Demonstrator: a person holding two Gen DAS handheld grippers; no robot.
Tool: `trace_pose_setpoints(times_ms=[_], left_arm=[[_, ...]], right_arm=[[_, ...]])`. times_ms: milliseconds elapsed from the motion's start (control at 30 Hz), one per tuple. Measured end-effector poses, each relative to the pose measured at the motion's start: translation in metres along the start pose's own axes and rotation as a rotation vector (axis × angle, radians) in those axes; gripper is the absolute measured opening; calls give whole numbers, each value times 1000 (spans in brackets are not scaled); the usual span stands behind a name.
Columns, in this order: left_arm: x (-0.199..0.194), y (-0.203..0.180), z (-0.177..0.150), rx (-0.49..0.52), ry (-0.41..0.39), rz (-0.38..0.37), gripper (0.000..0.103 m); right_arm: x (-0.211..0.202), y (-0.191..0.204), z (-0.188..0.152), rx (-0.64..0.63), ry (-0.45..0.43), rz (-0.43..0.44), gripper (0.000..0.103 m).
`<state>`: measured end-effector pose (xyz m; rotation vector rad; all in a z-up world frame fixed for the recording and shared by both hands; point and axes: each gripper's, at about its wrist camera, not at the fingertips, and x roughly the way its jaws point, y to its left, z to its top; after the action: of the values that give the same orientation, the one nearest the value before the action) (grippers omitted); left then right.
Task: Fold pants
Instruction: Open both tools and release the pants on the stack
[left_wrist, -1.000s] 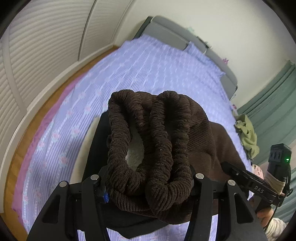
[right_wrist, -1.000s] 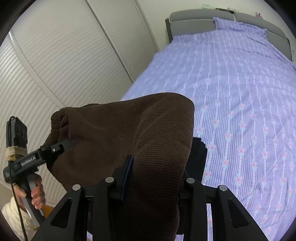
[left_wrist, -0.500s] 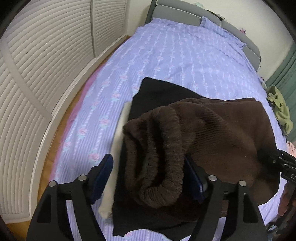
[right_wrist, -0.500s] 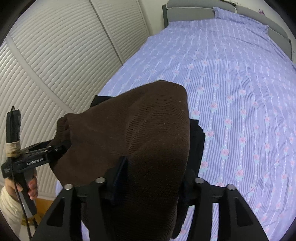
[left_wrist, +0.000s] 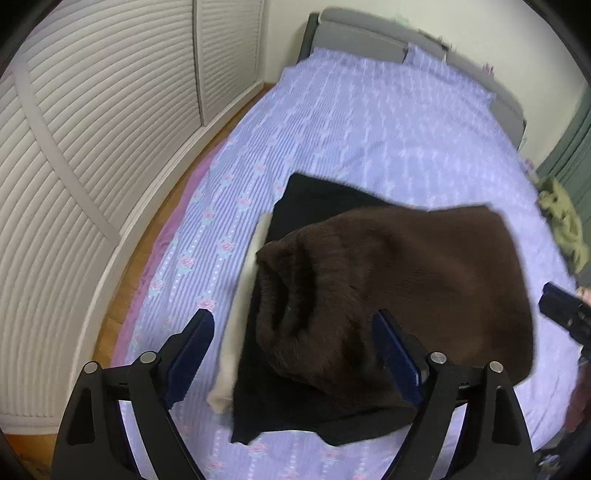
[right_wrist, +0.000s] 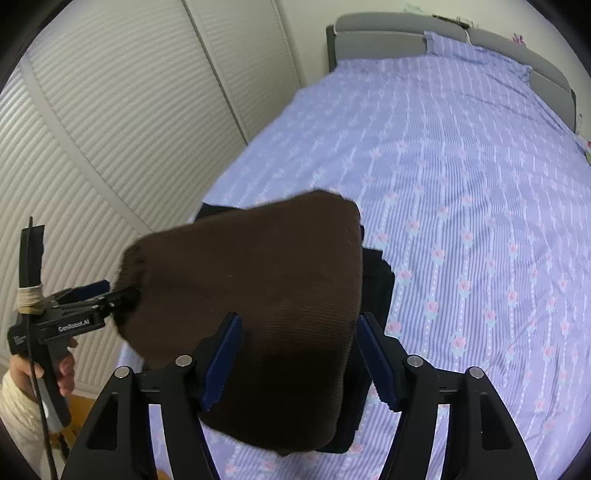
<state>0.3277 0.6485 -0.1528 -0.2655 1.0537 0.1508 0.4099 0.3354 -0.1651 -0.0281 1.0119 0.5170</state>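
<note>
The folded brown corduroy pants lie on top of a folded black garment near the bed's front edge, with the elastic waistband toward my left gripper. They also show in the right wrist view. My left gripper is open, jaws wide on either side of the waistband end, not touching it. My right gripper is open too, jaws on either side of the other end of the pants. The left gripper also shows in the right wrist view.
The stack rests on a lilac flowered bedsheet. A cream folded cloth sticks out beside the black garment. White louvred closet doors run along the left. A green garment lies at the bed's right edge. A grey headboard is at the far end.
Both grippers went from shut on the brown pants to open and let them go. The pants came down onto the black garment, and both grippers pulled back a little.
</note>
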Motion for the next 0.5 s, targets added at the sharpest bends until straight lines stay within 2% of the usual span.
trace_pose_setpoints(times_ms=[67,133,267,333,500], left_arm=[[-16,-1,0,-41,-26,-32,91],[-34,-10,-2,-37,-60,-30,91],[-81,-45,-13,58,-155,34,91],[-105,-64,-21,100,-195,60,92],[-151,-104,-46,152,-259,85,100]], right_arm=[[-16,2,0,-11,-31,1,77],[-30,5,-2,-32,-59,-2,77],[-72,8,-11,-80,-119,-14,80],[-92,7,-19,-93,-154,-38,88],[-147,-4,-45,-81,-210,-107,92]])
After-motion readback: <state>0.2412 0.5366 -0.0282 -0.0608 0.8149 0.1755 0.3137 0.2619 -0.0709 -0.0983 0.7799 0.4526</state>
